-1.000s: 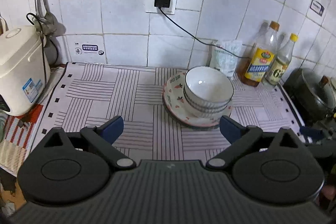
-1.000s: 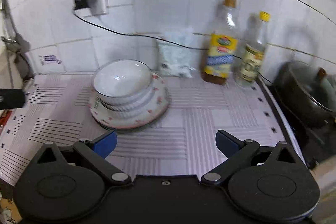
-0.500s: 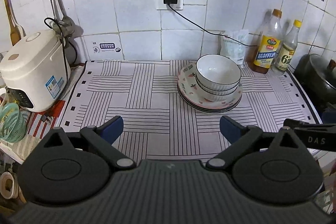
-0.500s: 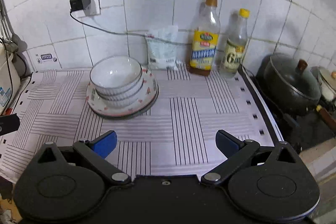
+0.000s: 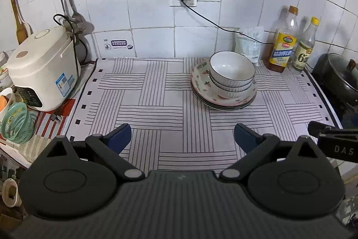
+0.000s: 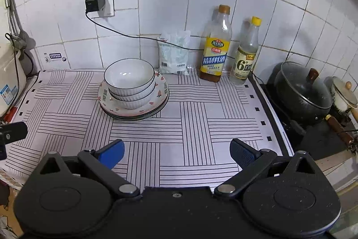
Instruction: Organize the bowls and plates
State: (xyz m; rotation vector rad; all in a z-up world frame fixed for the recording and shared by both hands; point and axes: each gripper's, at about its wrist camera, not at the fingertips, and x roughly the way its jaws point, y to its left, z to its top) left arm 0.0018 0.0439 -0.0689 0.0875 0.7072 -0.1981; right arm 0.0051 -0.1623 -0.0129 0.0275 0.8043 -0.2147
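Bowls on plates, well beyond both wide-spread, empty grippers

White bowls nested atop plates

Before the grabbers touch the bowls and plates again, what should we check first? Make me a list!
1. Left gripper open and holding nothing: ok.
2. Right gripper open and holding nothing: ok.
3. Bowls nested neatly, not leaning: ok, three rims show, stacked straight.
4. Plates stacked flat under the bowls on the striped mat: ok; how many plates, cannot tell.
5. Bare mat between the grippers and the stack: ok.
6. Things close behind the stack that might get bumped: not ok, the white bag and the black cable are right behind it, and the two bottles stand to the right.
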